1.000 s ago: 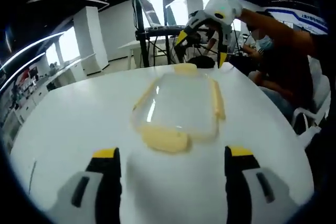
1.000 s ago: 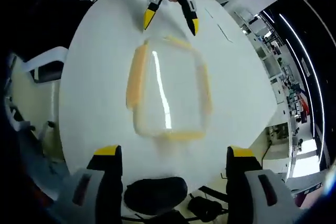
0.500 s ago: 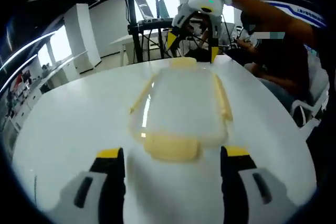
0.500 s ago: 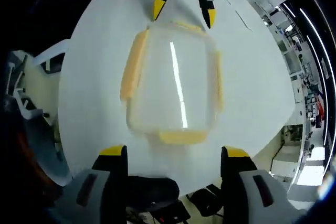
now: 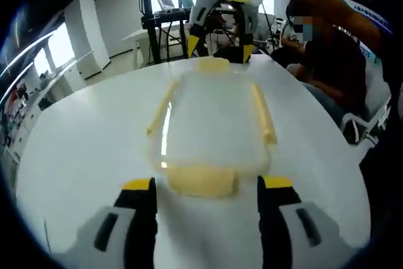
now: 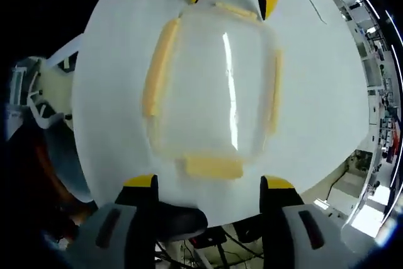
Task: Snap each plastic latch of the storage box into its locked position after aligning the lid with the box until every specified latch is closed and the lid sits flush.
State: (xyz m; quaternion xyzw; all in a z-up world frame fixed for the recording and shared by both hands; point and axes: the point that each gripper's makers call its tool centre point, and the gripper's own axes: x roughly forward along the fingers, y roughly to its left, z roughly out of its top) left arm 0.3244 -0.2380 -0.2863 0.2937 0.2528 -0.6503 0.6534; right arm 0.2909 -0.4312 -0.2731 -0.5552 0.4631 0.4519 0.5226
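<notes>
Currently: storage box (image 5: 211, 124), lid seated, on worktop (image 5: 82, 137). Left gripper (image 5: 204, 187), right gripper (image 6: 208, 184) both spread, empty, flanking end latches (image 5: 203, 179). Next: press latches down.

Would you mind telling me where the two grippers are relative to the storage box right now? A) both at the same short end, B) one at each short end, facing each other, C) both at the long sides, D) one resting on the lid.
B: the left gripper and right gripper each face a short-end latch of the storage box.
</notes>
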